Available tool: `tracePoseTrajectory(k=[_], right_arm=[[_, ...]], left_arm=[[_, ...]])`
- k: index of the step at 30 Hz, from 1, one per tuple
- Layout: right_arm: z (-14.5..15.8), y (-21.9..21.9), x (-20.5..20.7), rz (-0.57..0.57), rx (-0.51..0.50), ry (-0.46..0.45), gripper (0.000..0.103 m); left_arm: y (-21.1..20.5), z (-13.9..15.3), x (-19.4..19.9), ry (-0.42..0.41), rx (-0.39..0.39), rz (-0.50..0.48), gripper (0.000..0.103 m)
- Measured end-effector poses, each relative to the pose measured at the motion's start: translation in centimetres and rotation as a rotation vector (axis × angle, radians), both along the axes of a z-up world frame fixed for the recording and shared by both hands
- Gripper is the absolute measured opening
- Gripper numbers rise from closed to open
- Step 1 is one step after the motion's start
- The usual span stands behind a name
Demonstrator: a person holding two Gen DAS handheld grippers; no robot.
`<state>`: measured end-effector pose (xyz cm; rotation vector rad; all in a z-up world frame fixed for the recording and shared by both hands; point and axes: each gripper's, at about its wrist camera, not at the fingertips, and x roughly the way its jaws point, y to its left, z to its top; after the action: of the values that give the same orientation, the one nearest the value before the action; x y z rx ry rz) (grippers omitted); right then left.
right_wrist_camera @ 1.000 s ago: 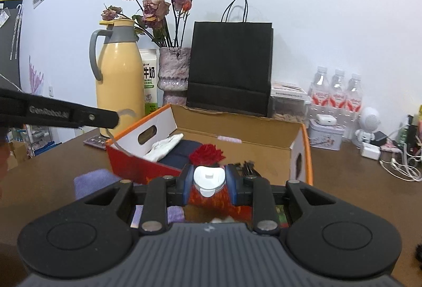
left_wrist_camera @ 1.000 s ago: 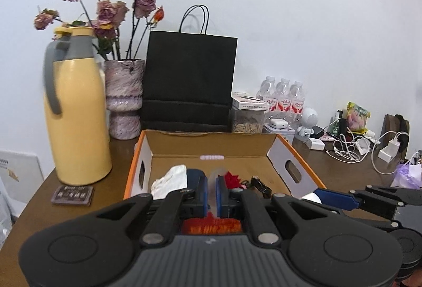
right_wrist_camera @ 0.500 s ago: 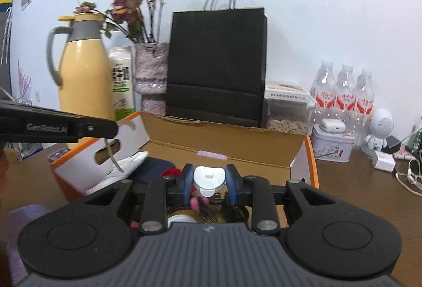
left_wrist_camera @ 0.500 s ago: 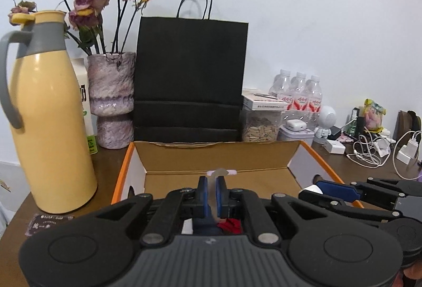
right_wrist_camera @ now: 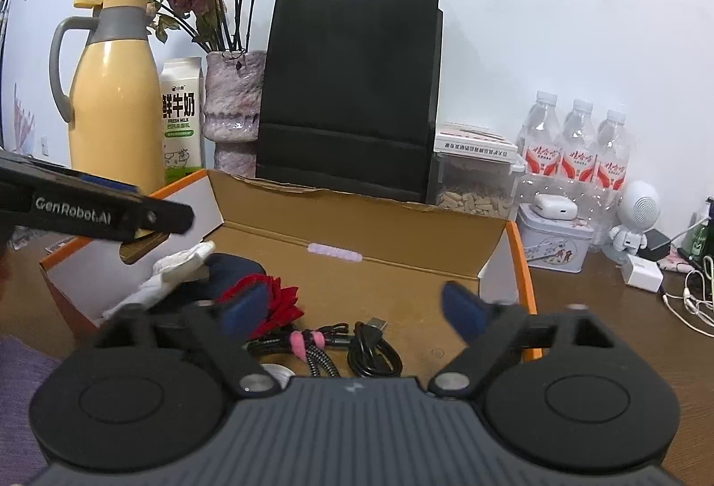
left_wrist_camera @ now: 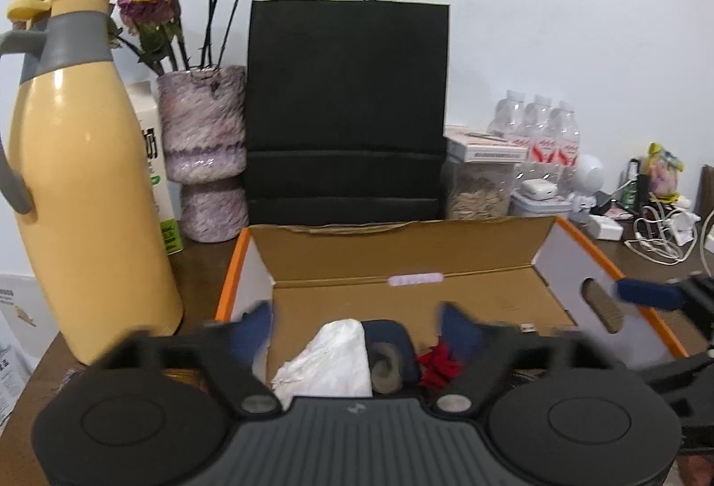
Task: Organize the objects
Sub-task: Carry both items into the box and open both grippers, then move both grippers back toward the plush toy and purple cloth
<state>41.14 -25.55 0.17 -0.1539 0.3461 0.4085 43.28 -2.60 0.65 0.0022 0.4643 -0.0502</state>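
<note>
An open cardboard box with orange edges stands in front of me. Inside lie a white cloth, a dark blue item, a red fabric flower, black cables with a pink tie and a small white object. My left gripper is open and empty over the box's near left. My right gripper is open and empty over the cables. The left gripper's finger shows in the right wrist view.
Behind the box stand a yellow thermos, a milk carton, a vase of dried roses, a black paper bag, a jar of seeds, three water bottles, a tin, and chargers with cables.
Both grippers have opened. The white object that the right gripper held is gone from its fingers. The left gripper has also let go of what it held. Both have shifted over the box.
</note>
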Motion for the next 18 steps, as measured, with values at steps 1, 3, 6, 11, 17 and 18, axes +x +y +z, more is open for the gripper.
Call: tracePoseTrajectory(k=[1,3,6,11,17,18], right_arm=[[0.0,0.0,-0.1,-0.007,-0.004,-0.009,0.103],[0.0,0.1,-0.1,-0.010,-0.010,-0.009,0.103],[0.0,0.1,-0.1,-0.009,-0.009,-0.007,0.103],[0.0,0.3,-0.4,-0.005,-0.018,-0.013,0.103],[-0.2,0.6,-1.2,0.000,-0.031,-0.026,0.103],[-0.2,0.7,-1.4,0.001,-0.034,-0.030,0.103]], left_arm=[[0.1,-0.1,0.0,0.004,0.000,0.007,0.095],[0.2,-0.1,0.1,0.008,-0.006,0.016,0.096],[0.4,0.0,0.0,0.005,-0.012,0.028,0.097],[0.2,0.2,-0.4,-0.008,-0.010,0.031,0.097],[-0.1,0.4,-1.5,-0.040,-0.010,0.027,0.097],[-0.2,0.5,-1.8,-0.049,-0.006,0.021,0.097]])
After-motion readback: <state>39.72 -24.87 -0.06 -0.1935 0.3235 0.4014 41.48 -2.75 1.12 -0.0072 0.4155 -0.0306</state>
